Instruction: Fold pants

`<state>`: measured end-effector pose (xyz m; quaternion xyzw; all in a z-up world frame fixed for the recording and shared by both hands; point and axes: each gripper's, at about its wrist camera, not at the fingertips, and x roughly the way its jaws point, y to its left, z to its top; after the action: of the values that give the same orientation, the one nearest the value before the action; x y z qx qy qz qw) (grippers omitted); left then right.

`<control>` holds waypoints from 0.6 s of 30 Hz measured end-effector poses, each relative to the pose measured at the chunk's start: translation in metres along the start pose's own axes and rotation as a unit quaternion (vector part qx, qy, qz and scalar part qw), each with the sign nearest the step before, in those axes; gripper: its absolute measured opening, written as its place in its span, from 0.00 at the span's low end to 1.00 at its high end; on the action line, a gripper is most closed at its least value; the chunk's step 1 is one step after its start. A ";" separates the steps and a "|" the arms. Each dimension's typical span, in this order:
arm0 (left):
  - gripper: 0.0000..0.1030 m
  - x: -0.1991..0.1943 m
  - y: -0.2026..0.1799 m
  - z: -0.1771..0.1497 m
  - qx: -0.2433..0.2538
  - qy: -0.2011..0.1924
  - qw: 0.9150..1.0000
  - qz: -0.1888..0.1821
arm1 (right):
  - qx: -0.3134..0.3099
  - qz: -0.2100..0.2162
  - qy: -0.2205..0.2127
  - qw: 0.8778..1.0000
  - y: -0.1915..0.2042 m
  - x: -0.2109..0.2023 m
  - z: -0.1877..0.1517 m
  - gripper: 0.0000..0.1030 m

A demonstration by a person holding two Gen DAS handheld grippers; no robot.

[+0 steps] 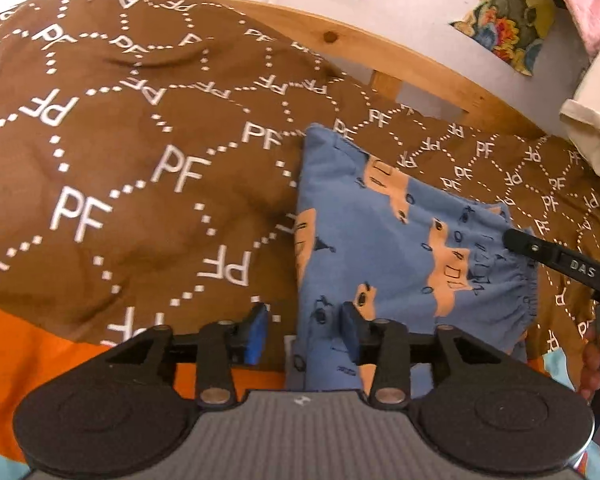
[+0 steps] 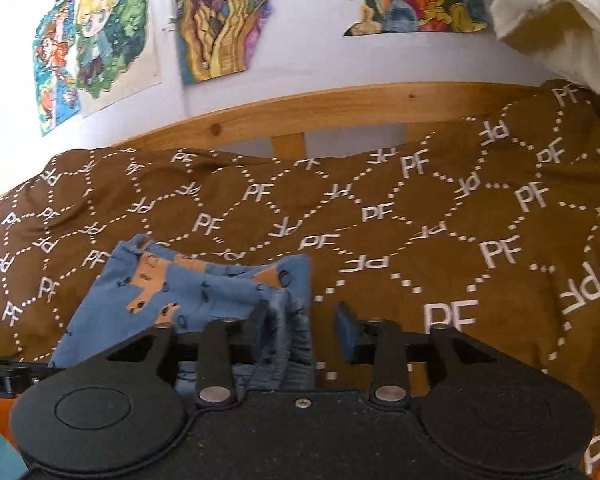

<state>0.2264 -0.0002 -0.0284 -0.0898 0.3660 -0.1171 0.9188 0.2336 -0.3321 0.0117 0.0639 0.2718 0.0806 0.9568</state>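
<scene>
**Pants lie between our two grippers**

While the small blue cotton pants with orange patches (image 1: 400,240) lie folded on the brown lettered blanket (image 1: 120,140), we hold the left gripper (image 1: 304,330) at their near-left edge and the right gripper (image 2: 304,326) at their waistband side, both jaws parted, gripping nothing.

Colourful drawings (image 2: 100,44) hang on a pale wall (image 2: 308,60) above a wooden bed rail (image 2: 340,110).

White "PF" monograms repeated across the brown blanket (image 1: 140,128), some turned upside down; the right gripper's (image 2: 306,320) black finger (image 1: 572,264) carried the letters "DAS".
</scene>
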 end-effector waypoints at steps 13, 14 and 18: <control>0.96 -0.057 -0.015 0.016 0.022 -0.059 0.997 0.050 | -0.041 -0.017 -0.081 0.996 0.030 -0.061 0.007 0.97; 0.97 -0.062 -0.017 0.018 0.023 -0.066 0.996 0.050 | -0.050 -0.015 -0.087 0.995 0.035 -0.067 0.007 0.98; 1.00 -0.083 -0.026 0.021 0.035 -0.090 0.994 0.052 | -0.081 -0.008 -0.117 0.990 0.055 -0.094 0.010 0.99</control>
<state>0.1787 -0.0005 0.0468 -0.0482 0.2816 -0.0734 0.9555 0.1531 -0.2970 0.0770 -0.0075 0.1512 0.0865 0.9847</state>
